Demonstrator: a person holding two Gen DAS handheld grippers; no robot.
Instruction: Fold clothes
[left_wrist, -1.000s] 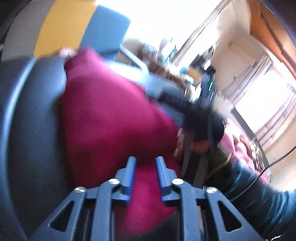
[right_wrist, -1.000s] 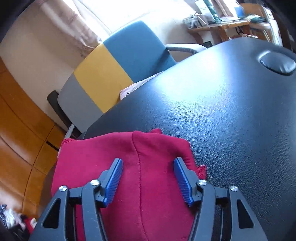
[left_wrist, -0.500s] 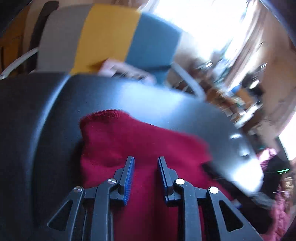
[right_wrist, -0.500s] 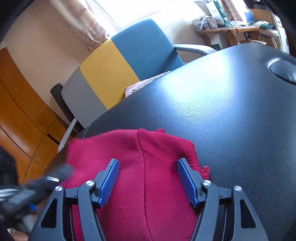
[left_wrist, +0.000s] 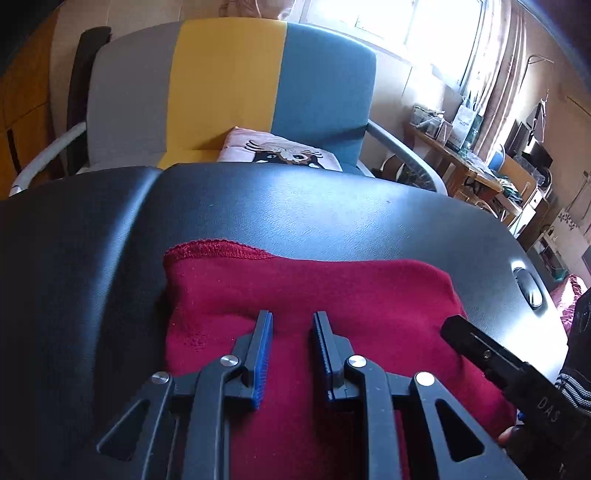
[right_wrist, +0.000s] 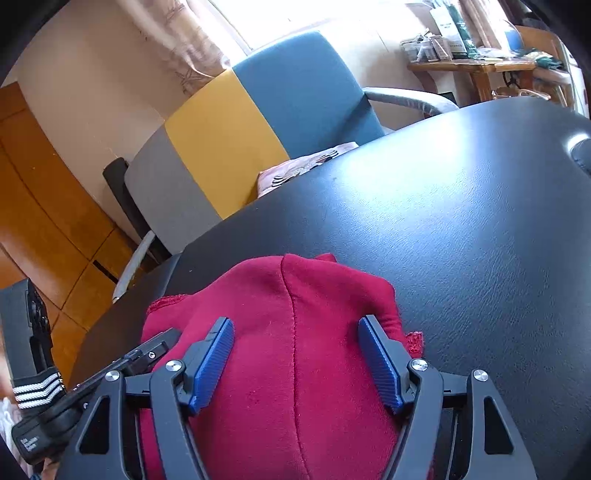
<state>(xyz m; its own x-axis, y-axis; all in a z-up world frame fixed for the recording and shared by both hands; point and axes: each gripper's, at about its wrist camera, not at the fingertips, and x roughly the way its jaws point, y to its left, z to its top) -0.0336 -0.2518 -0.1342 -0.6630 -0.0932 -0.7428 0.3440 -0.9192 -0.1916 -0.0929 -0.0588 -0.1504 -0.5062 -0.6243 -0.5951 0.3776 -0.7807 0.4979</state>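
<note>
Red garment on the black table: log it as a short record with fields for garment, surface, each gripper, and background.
garment: red garment, bunched, lying on the table
surface: black table
left gripper: narrow gap between the fingers, nothing pinched, over the cloth
right gripper: jaws opening, wide apart over the cloth, pads not pressing it
background: grey, yellow and blue chair behind the table

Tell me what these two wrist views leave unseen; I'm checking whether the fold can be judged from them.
- Red garment: its near part runs under the left gripper and off the bottom edge, left wrist view.
- Same in the right wrist view: the right gripper, jaws opening above the cloth, covers its near part.
- Items on the wooden desk: too small to identify.
</note>
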